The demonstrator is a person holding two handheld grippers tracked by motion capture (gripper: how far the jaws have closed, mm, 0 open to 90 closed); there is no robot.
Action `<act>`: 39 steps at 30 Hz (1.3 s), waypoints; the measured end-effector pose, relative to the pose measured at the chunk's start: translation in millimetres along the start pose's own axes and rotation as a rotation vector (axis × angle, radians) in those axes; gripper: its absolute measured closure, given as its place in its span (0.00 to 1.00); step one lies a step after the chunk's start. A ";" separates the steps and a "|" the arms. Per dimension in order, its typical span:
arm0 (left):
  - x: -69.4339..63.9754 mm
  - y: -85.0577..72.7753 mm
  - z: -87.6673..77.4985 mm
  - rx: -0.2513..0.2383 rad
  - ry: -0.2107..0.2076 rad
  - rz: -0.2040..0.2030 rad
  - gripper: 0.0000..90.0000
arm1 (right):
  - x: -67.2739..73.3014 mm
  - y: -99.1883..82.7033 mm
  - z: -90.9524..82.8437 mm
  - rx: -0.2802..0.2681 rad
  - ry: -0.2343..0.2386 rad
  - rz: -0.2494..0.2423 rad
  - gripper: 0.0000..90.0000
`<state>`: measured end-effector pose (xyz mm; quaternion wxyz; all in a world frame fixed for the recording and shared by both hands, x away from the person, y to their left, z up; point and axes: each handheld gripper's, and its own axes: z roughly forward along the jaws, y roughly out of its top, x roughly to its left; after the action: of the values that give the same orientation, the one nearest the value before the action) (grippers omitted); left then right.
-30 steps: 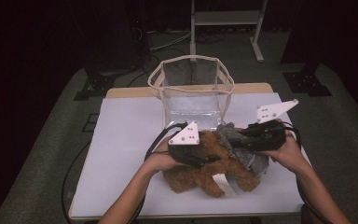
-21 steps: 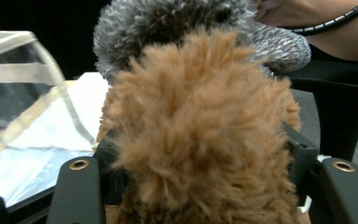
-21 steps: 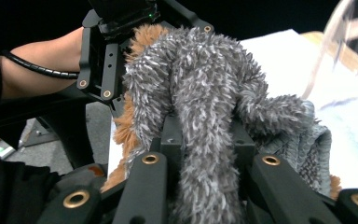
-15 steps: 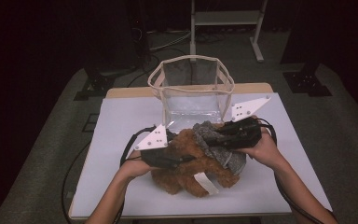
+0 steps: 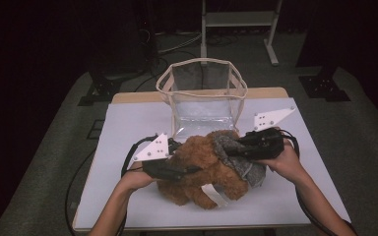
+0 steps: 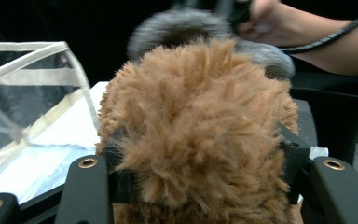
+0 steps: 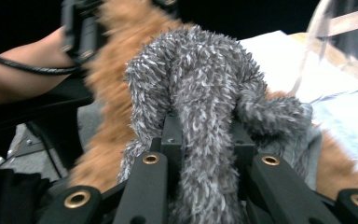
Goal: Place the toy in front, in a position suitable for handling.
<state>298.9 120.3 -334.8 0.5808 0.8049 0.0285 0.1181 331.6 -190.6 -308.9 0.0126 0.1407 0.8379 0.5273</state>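
Note:
A brown plush toy lies on the white table top, with a grey fuzzy part on its right side and a white tag at the front. My left gripper comes in from the left, its jaws having just closed further, and is shut on the brown fur. From the right, my right gripper is shut on the grey fuzzy part. In the right gripper view, the grey pile bulges up between the jaws of my right gripper. The toy's face is hidden.
A clear plastic bag with cream trim stands open just behind the toy, at the table's far middle. Black cables trail from both grippers. A white metal stand is on the floor beyond the table.
Both grippers and the plush toy have shifted to the left on the table, the left one farther. The toy now sits more in front of the bag.

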 end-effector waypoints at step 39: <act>7.3 20.6 97.7 0.320 -0.057 0.069 0.38 | -25.9 -137.7 -76.2 0.158 -0.227 0.292 0.81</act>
<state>325.9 24.4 -343.3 0.4414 0.8907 0.0025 0.1090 312.9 -319.8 -400.6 0.0194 0.3196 0.8405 0.4371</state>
